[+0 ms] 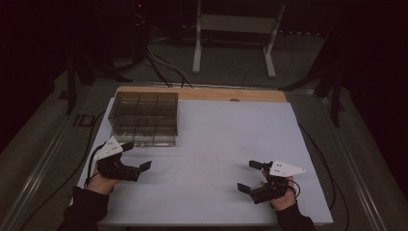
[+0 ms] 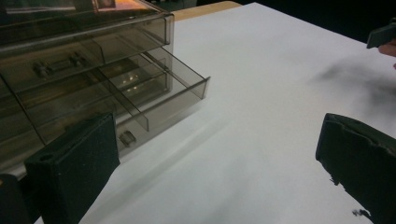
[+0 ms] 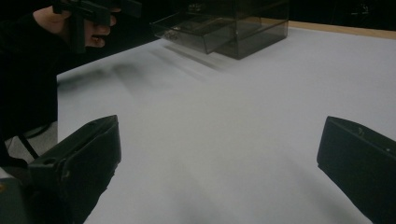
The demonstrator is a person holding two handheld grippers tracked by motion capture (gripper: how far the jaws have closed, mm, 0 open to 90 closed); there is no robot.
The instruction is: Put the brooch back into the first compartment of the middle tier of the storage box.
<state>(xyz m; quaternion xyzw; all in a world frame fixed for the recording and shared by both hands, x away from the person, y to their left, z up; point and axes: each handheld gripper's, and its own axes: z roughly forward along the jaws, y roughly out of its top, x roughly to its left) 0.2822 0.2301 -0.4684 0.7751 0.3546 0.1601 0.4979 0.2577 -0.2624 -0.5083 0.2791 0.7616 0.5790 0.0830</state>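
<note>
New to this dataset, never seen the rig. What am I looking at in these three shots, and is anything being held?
No robot arm here: a person holds a two-jaw gripper in each hand. The high view looks down on a white table; the left gripper sits near a smoky clear drawer box, the right gripper lies apart from it. The other two pictures come from cameras riding on each gripper, looking along its black jaws. The left gripper view shows one bottom drawer pulled out. Both grippers are open and hold nothing.

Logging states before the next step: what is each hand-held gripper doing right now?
Left hand-held gripper: open, holding nothing, beside the drawer box.
Right hand-held gripper: open, holding nothing, over the white table.
</note>
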